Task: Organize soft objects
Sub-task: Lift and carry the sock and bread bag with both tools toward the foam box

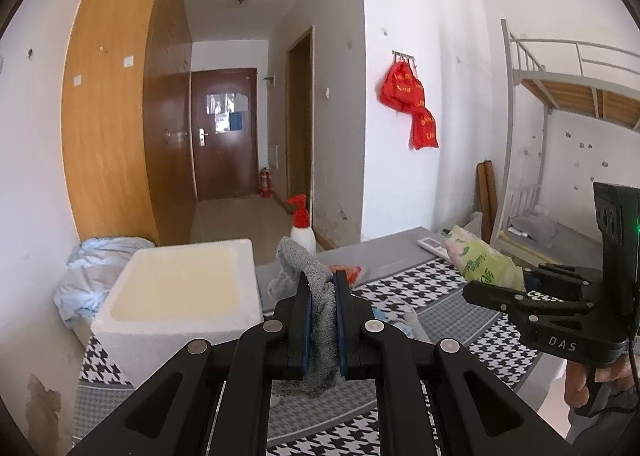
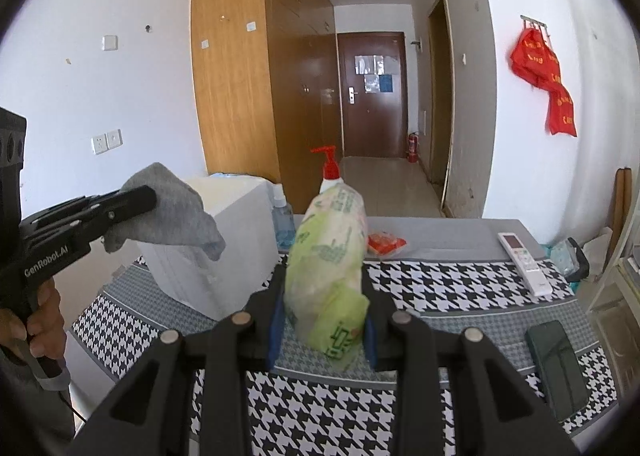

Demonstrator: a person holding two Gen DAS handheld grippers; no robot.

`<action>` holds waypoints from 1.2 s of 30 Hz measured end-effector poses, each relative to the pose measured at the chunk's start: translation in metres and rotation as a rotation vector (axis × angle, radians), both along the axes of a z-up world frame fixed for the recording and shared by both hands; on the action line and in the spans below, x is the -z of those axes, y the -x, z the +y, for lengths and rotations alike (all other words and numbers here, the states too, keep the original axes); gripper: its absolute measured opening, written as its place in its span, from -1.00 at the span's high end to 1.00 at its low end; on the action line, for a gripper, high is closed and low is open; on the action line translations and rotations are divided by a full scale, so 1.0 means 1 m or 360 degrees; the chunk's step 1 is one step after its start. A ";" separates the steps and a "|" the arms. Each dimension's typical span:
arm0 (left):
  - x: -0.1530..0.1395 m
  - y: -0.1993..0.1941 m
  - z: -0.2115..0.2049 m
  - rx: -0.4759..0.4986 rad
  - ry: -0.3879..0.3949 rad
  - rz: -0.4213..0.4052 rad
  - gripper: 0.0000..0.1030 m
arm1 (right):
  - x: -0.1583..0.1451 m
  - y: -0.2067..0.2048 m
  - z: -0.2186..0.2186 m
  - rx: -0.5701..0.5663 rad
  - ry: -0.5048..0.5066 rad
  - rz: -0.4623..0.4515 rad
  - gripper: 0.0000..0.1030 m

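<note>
Grey cloth (image 1: 320,308) hangs pinched in the left gripper (image 1: 322,320) beside the foam box (image 1: 180,296); the right gripper (image 2: 324,320) squeezes a tissue pack (image 2: 330,256), which probably could slip.

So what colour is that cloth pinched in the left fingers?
Grey. The cloth shows best in the right wrist view, hanging from the left gripper.

You've got one grey sock (image 1: 320,312), one green tissue pack (image 2: 332,268), one foam box (image 1: 180,292), one pump bottle (image 2: 330,172), one remote (image 2: 524,262), one red packet (image 2: 386,243), one phone (image 2: 558,368).
</note>
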State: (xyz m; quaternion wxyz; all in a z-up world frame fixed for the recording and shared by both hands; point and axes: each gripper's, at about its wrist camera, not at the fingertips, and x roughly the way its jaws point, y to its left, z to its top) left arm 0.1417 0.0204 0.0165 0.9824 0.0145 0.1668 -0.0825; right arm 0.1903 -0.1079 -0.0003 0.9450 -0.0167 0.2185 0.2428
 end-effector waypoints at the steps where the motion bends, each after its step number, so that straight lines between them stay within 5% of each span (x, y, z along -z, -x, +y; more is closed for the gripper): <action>1: -0.002 0.000 0.002 -0.0008 0.0000 -0.0007 0.80 | -0.001 -0.001 0.002 -0.0005 0.0002 -0.0003 0.30; 36: -0.024 0.023 0.063 -0.0340 0.0000 -0.0133 0.80 | -0.019 -0.016 0.070 -0.0270 0.0020 -0.0068 0.30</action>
